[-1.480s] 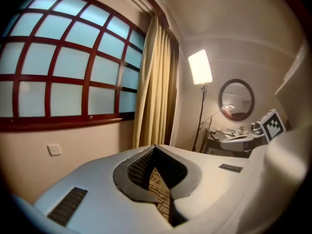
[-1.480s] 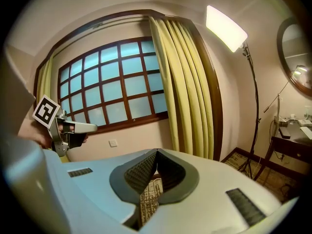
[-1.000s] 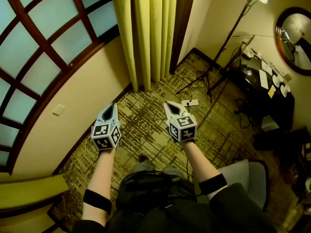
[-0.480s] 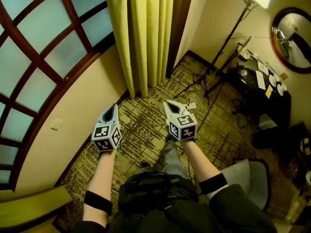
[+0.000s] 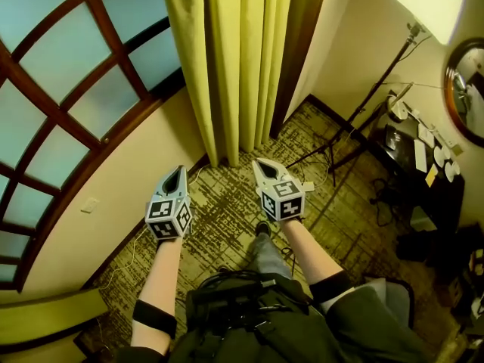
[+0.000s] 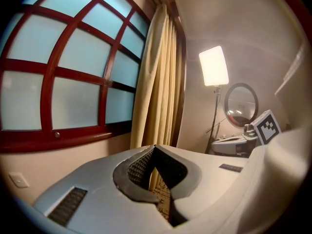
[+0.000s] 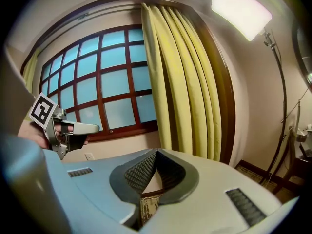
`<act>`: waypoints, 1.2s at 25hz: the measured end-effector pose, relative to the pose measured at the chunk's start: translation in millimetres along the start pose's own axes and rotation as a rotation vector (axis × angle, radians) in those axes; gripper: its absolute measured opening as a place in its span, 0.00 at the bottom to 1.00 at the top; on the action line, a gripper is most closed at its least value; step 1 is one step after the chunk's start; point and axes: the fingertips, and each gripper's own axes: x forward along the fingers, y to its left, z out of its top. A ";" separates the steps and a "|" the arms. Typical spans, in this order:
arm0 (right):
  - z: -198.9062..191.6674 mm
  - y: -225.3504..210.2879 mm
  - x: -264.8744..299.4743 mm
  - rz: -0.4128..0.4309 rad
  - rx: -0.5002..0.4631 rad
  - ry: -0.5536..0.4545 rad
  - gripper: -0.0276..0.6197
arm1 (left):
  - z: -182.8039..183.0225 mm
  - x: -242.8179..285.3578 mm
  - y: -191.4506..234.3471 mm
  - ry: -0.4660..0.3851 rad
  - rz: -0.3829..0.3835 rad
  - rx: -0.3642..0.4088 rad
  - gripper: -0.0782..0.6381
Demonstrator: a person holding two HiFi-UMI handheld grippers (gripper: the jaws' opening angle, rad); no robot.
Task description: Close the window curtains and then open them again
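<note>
You're on the approach. The window [image 5: 68, 89], up and to the left of both sets of fingertips, is wholly bare. The yellow curtain [image 5: 234, 59] hangs bunched at its right end, straight ahead of your tips and not yet touched, so by my read the closing hasn't begun. Your left gripper [image 5: 175, 174] and right gripper [image 5: 262, 165] ride side by side, fingers [image 7: 139, 172] clenched tight on nothing, with only carpet [image 5: 227, 203] showing past them. Next, I'd say, you need to part one pair of jaws and set them either side of the curtain's fold nearest the glass. Then pinch and drag it leftward across the panes. Against a second ago, the hem sits closer ahead of your tips and the folds fill more of the head view. The jaws were shut then and are shut now.
</note>
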 end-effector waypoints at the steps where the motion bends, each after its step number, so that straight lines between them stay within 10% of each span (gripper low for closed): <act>1: 4.1 -6.5 8.7 0.013 -0.002 0.001 0.04 | 3.5 10.5 0.3 0.000 0.008 -0.001 0.12; 14: 60.2 -89.5 95.8 0.149 -0.048 0.016 0.04 | 50.5 128.4 -15.1 -0.017 0.087 -0.054 0.12; 30: 176.7 -68.9 179.5 0.149 -0.139 -0.119 0.09 | 121.1 186.8 14.0 -0.039 0.031 0.004 0.12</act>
